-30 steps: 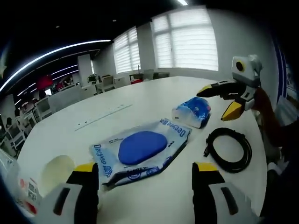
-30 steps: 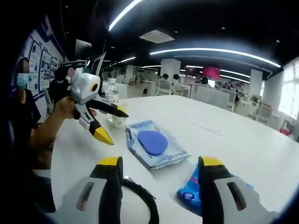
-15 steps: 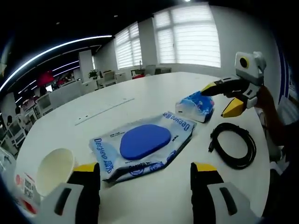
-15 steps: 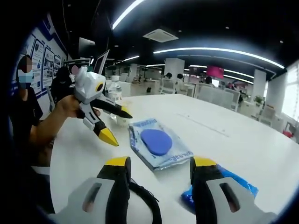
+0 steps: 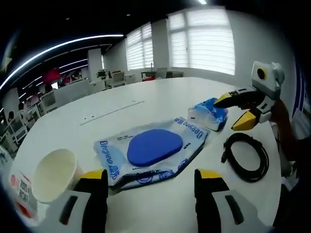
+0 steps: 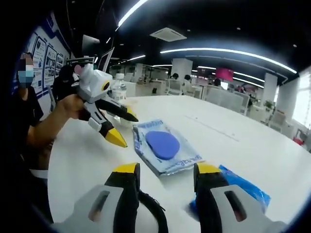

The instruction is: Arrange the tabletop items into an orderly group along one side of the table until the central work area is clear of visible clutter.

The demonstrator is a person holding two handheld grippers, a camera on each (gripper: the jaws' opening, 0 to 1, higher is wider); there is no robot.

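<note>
Wet-wipes pack (image 5: 153, 150) lay flat mid-tabletop (image 5: 146, 104), with a paper cup (image 5: 52, 174) near its one end and a blue tissue packet (image 5: 210, 112) near the other. A coiled black cable (image 5: 244, 156) lay beside it. The left tool (image 5: 150, 194) hovered open, holding nothing; the right tool (image 6: 164, 187) too, jaws parted above the cable.

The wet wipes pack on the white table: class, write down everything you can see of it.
The wet wipes pack is a flat, soft, glossy plastic pouch, white and pale blue with blue lettering, and a large oval blue flap in its middle, apparently closed. It lies face up on the white table, between the paper cup and the coiled black cable. Neither hand-held gripper touches it.
</note>
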